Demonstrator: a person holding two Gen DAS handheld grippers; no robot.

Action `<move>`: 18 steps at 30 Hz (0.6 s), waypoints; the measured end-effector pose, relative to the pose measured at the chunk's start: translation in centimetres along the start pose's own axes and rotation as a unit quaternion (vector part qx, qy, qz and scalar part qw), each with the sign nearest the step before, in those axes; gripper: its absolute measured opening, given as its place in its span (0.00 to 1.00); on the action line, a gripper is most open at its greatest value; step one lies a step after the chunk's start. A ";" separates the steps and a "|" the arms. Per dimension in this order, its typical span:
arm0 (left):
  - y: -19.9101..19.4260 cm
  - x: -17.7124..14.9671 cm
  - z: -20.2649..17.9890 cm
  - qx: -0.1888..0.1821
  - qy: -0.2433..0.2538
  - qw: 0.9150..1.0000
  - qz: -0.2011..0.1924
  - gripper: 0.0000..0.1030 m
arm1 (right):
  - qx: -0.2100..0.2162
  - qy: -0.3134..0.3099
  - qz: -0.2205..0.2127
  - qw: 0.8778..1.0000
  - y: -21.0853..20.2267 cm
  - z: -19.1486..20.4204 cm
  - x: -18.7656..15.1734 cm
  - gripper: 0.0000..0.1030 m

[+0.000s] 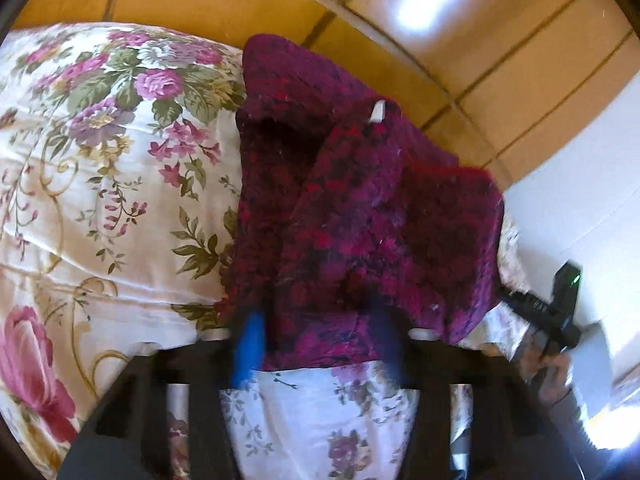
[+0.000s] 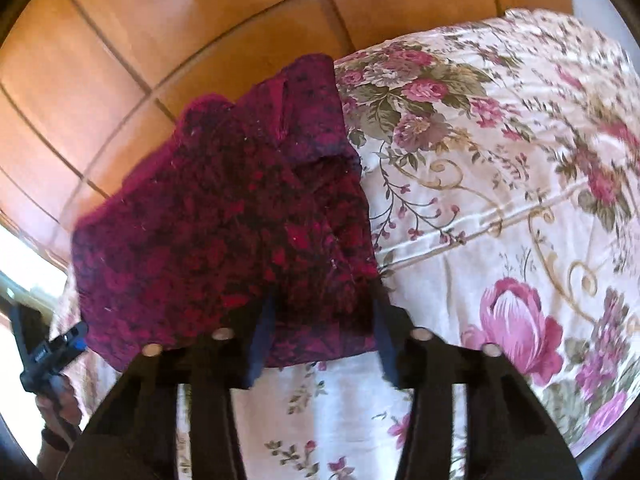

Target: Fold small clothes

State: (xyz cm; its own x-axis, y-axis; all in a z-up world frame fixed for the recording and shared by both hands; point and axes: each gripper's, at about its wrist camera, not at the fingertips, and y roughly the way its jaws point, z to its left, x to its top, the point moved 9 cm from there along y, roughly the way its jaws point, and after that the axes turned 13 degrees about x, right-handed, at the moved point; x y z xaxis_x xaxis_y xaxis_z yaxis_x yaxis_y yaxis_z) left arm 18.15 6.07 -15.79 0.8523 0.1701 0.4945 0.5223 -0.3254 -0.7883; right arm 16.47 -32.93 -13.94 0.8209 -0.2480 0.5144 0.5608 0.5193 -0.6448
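Observation:
A small fuzzy magenta-and-red knit garment point(image 1: 360, 216) lies bunched in folds on a floral bedspread point(image 1: 100, 168), with a white tag point(image 1: 378, 112) at its far edge. My left gripper point(image 1: 316, 340) is open, its blue-padded fingers point(image 1: 250, 344) straddling the garment's near edge. In the right wrist view the same garment point(image 2: 224, 232) lies at the bed's left edge. My right gripper point(image 2: 320, 332) is open too, fingers point(image 2: 262, 336) on either side of the garment's near hem. Each gripper shows at the edge of the other's view.
The bedspread point(image 2: 500, 200) stretches to the right in the right wrist view. An orange tiled floor point(image 2: 140, 60) lies beyond the bed edge. A white surface point(image 1: 580, 200) sits to the right in the left wrist view.

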 end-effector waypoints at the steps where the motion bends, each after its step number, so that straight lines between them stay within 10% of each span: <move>1: 0.2 0.0 0.2 0.002 -0.003 1.000 0.001 0.26 | -0.006 -0.007 0.004 1.000 0.1 0.0 0.1 0.30; 6: -0.2 -0.2 1.1 -0.005 -0.025 1.000 0.003 0.17 | -0.019 -0.040 0.018 0.999 -0.3 0.6 0.1 0.21; 9: 0.0 0.0 1.3 -0.004 -0.030 1.000 0.002 0.18 | -0.013 -0.042 0.015 0.999 0.0 0.7 0.3 0.59; 11: -0.1 0.1 1.4 -0.004 -0.035 0.999 0.000 0.26 | -0.017 -0.045 0.019 0.999 0.4 0.5 0.4 0.59; 15: -0.1 -0.1 0.9 -0.004 -0.032 0.999 0.000 0.32 | -0.018 -0.043 0.025 0.999 0.9 0.1 0.4 0.41; 18: -0.5 -0.3 0.9 -0.008 -0.037 0.999 0.000 0.15 | -0.022 -0.046 0.021 0.998 0.1 0.2 0.3 0.20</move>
State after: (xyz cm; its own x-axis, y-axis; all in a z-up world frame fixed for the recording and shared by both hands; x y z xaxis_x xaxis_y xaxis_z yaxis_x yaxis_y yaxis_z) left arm 17.63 6.99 -15.86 0.8524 0.2373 0.4658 0.5221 -0.3408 -0.7818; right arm 16.73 -32.75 -13.71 0.8313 -0.1499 0.5352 0.5327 0.4897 -0.6902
